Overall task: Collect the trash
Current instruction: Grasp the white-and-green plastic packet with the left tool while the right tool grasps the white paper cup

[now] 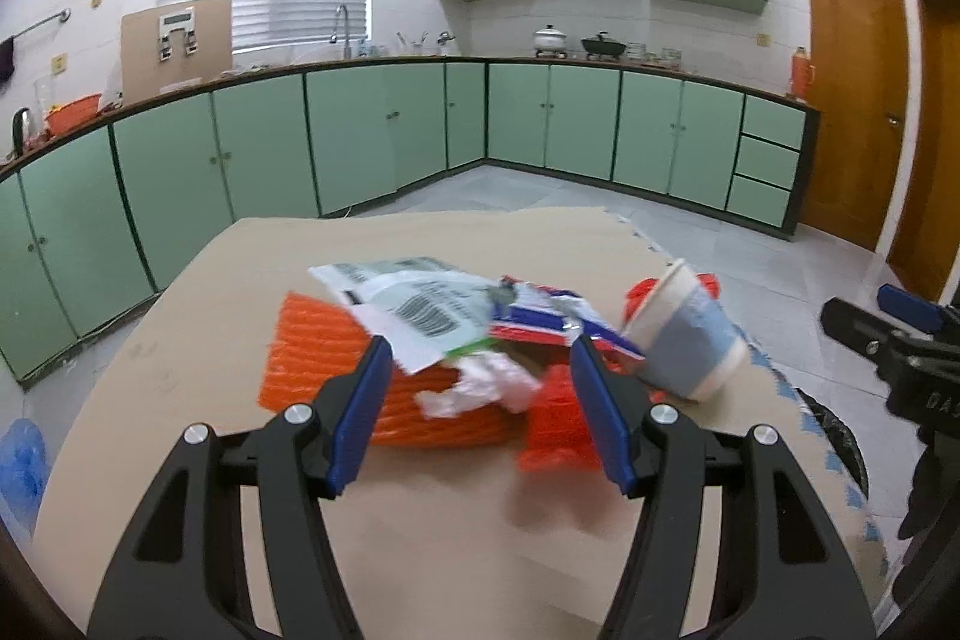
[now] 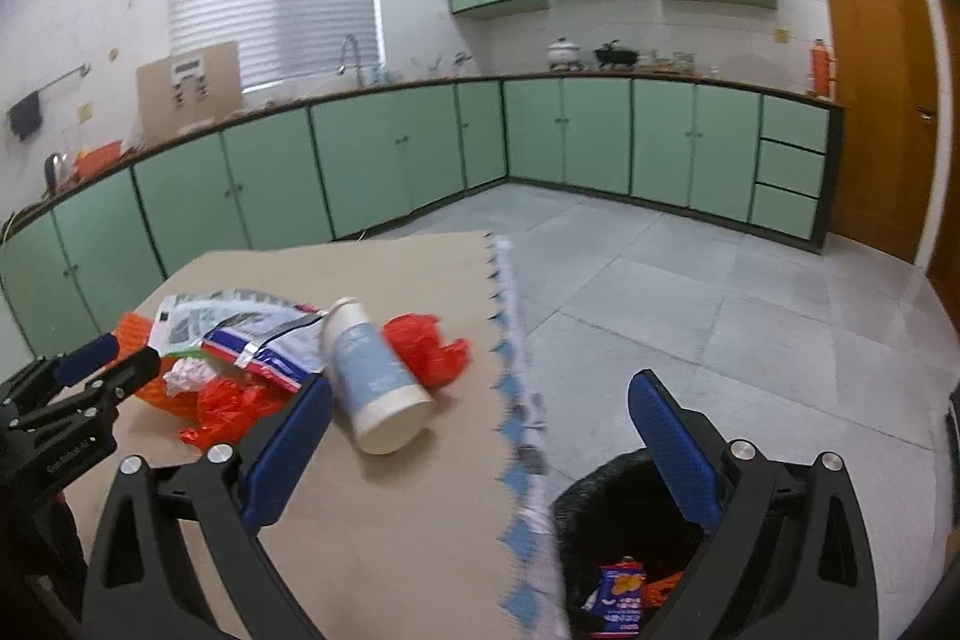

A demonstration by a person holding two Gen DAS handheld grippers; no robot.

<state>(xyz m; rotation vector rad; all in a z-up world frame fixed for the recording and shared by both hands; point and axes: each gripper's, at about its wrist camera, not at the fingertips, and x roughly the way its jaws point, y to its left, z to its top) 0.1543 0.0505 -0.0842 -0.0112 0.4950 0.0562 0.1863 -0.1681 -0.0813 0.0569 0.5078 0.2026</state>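
While both grippers hover above the cardboard-covered worktop (image 1: 180, 340), neither one holds anything. The left gripper (image 1: 480, 370) has its blue-padded fingers (image 1: 360, 412) partly open, with nothing pressed between them; the pile of trash lies just beyond the fingertips. The right gripper (image 2: 480, 436) has its fingers (image 2: 678, 454) spread as wide as they go and is likewise empty; its left finger is over the worktop and its right finger is over the black bin (image 2: 606, 496).

The trash sits grouped toward the far right part of the worktop. Components of the pile:

- An orange ribbed bag (image 1: 324, 340) lies flat at the left of the pile.
- A white printed paper sheet (image 1: 408, 298) rests on top of the orange bag.
- A red, white and blue wrapper (image 1: 534, 316) lies to the right of the paper sheet, overlapping it.
- A crumpled white tissue (image 1: 480, 388) lies at the near edge of the pile, touching the orange bag.
- A crumpled red plastic bag (image 1: 552, 424) lies just right of the tissue.
- A white and grey-blue paper cup (image 2: 372, 376) lies on its side at the right of the pile, base toward the near side, with a second piece of red plastic (image 2: 426, 346) touching it on the far right.

The black bin stands on the floor beside the right edge of the worktop, below a white and blue patterned cloth edge (image 2: 516, 400). Inside the bin a blue printed packet (image 2: 621, 595) and an orange scrap are visible.
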